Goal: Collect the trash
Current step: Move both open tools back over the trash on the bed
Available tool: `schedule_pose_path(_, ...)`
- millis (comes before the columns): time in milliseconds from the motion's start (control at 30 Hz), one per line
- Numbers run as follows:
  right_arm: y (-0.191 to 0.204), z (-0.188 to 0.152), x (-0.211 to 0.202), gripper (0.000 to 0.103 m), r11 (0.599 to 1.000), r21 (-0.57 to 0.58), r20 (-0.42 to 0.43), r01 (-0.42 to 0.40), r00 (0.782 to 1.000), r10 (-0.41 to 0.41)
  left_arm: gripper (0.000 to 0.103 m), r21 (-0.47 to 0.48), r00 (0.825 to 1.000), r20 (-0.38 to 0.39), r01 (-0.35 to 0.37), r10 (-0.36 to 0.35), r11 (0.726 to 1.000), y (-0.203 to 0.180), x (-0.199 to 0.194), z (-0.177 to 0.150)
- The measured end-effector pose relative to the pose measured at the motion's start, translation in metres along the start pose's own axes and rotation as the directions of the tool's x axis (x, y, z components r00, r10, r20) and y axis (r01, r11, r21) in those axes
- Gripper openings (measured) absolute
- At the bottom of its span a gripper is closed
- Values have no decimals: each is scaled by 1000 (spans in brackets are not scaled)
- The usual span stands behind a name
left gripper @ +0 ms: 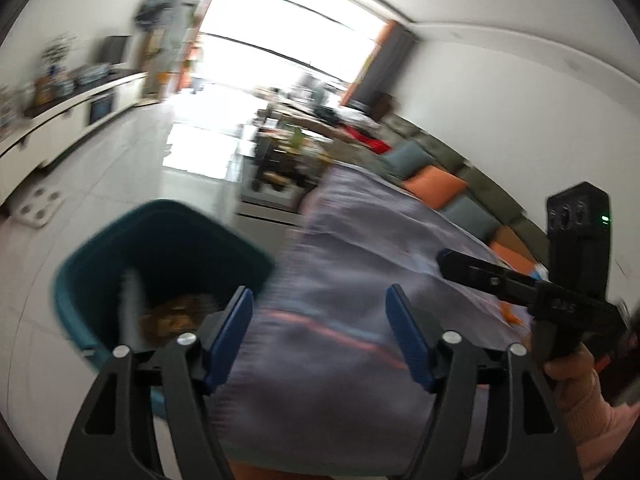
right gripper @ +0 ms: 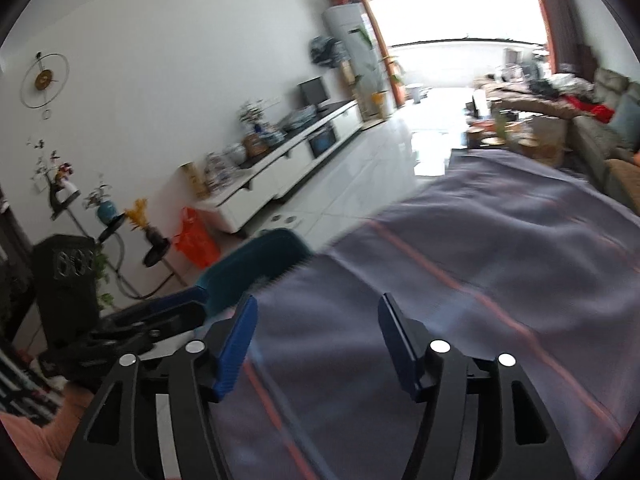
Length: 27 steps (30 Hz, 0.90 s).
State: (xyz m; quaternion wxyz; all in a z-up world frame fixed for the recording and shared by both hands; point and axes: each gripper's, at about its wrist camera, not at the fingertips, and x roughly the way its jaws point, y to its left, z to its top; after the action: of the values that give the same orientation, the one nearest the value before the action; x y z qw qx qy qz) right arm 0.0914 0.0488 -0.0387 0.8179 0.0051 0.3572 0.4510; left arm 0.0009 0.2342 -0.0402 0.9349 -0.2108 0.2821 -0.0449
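Note:
A teal bin (left gripper: 160, 248) stands on the floor beside the table, holding brown scraps (left gripper: 180, 316) and a pale upright piece (left gripper: 130, 304). My left gripper (left gripper: 320, 320) is open over the table's edge just right of the bin, with nothing between its blue pads (left gripper: 236, 336). My right gripper (right gripper: 316, 320) is open too and empty, above the purple-grey cloth with orange stripes (right gripper: 480, 280). In the right wrist view the bin (right gripper: 256, 268) shows to the left, partly hidden by the table edge. Both views are blurred.
A hand (left gripper: 572, 372) in a pink sleeve holds the other tool at the right. A sofa with cushions (left gripper: 436, 184) runs along the far side. A white low cabinet (right gripper: 280, 160), an orange bag (right gripper: 196, 240) and a plant stand (right gripper: 120, 224) line the wall.

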Motion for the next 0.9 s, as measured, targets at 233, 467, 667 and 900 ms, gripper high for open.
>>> schedule_pose_path(233, -58, -34, -72, 66, 974, 95, 47, 207, 976, -212, 78, 132, 980, -107, 184, -171, 974, -81, 46, -11)
schedule_pose_path(467, -110, -65, -136, 66, 904, 228, 64, 362, 921, -385, 78, 212, 940, -226, 304, -256, 929, -153, 97, -26)
schedule_pose_path(667, -146, -87, -182, 67, 839, 297, 78, 456, 864, -497, 78, 233, 905, -322, 361, -279, 903, -196, 132, -36)
schedule_pose_path(900, -180, -104, -219, 72, 769, 366, 67, 525, 809, -584, 75, 286, 889, -377, 379, -260, 880, -239, 156, -44)
